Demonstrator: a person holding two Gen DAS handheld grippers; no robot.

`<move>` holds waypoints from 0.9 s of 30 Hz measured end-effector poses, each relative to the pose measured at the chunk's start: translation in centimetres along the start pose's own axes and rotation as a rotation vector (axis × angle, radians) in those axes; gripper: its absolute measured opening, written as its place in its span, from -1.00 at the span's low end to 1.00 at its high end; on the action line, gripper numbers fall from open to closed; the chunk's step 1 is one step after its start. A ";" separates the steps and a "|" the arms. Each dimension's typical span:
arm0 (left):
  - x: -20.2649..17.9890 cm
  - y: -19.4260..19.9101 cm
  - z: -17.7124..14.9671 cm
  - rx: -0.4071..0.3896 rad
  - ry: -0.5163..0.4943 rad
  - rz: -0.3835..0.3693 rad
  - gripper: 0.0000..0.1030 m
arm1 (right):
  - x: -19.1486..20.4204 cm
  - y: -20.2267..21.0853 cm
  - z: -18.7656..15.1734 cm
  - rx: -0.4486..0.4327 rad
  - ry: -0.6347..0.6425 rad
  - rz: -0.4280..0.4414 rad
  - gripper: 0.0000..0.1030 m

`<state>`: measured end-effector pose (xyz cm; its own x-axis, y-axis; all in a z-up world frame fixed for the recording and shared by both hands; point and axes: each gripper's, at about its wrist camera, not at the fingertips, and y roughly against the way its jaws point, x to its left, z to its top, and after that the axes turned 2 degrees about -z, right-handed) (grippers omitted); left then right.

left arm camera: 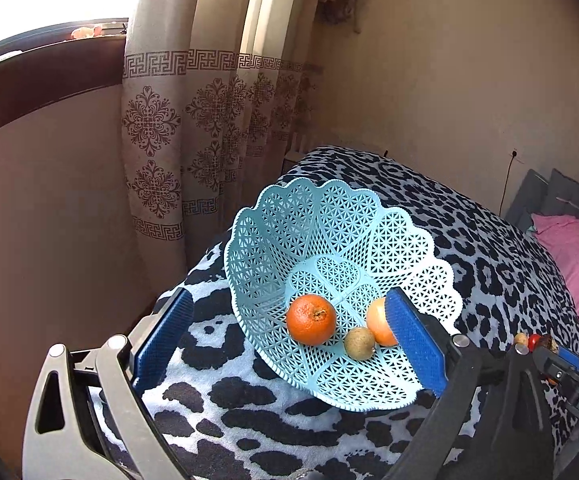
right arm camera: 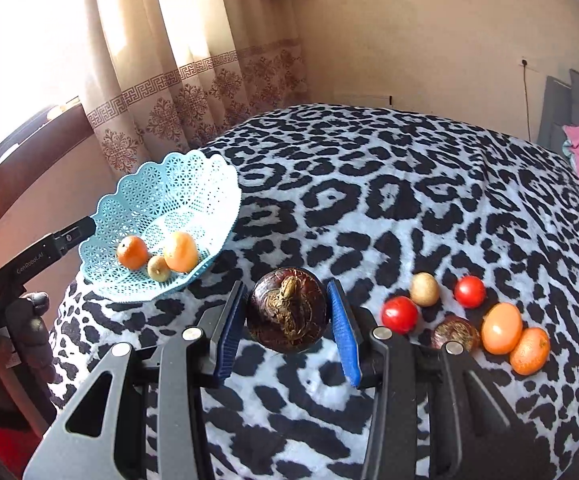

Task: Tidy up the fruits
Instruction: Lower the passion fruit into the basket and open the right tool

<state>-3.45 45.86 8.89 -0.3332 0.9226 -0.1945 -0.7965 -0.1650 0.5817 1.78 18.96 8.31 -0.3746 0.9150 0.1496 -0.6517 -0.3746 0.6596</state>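
A: Right claw (right arm camera: 287, 314) clamped on dark purple mangosteen (right arm camera: 286, 311), lifted over the bed (right arm camera: 369, 208)

B: Left claw (left arm camera: 289, 340) spread wide, empty, around the blue basket (left arm camera: 273, 232); orange (left arm camera: 311, 319) inside. At 2 o'clock of the mangosteen, two tomatoes (right arm camera: 400, 314) among loose fruit

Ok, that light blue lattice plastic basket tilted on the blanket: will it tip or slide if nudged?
Probably both. The light blue lattice plastic basket sits tilted on the soft spotted blanket, so it likely rocks easily. Thin openwork walls suggest it is light. Its three fruits crowd the low side, so they would likely roll when it shifts.
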 end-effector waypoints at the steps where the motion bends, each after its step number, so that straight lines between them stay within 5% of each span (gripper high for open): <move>1: 0.2 0.0 0.0 0.002 0.005 0.002 0.92 | 0.6 -0.4 0.5 -0.004 0.007 0.010 -0.19; 15: 1.3 0.0 0.2 0.007 0.047 0.012 0.94 | 6.4 -6.2 5.2 -0.001 0.056 0.080 -0.19; 27: 0.6 -0.4 0.1 0.014 0.000 0.023 0.94 | 5.3 -6.7 5.6 -0.013 -0.011 0.061 -0.11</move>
<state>-3.35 46.53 8.61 -0.3519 0.9184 -0.1811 -0.7812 -0.1816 0.5972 7.82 27.19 8.78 -0.4067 0.8921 0.1971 -0.6367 -0.4314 0.6391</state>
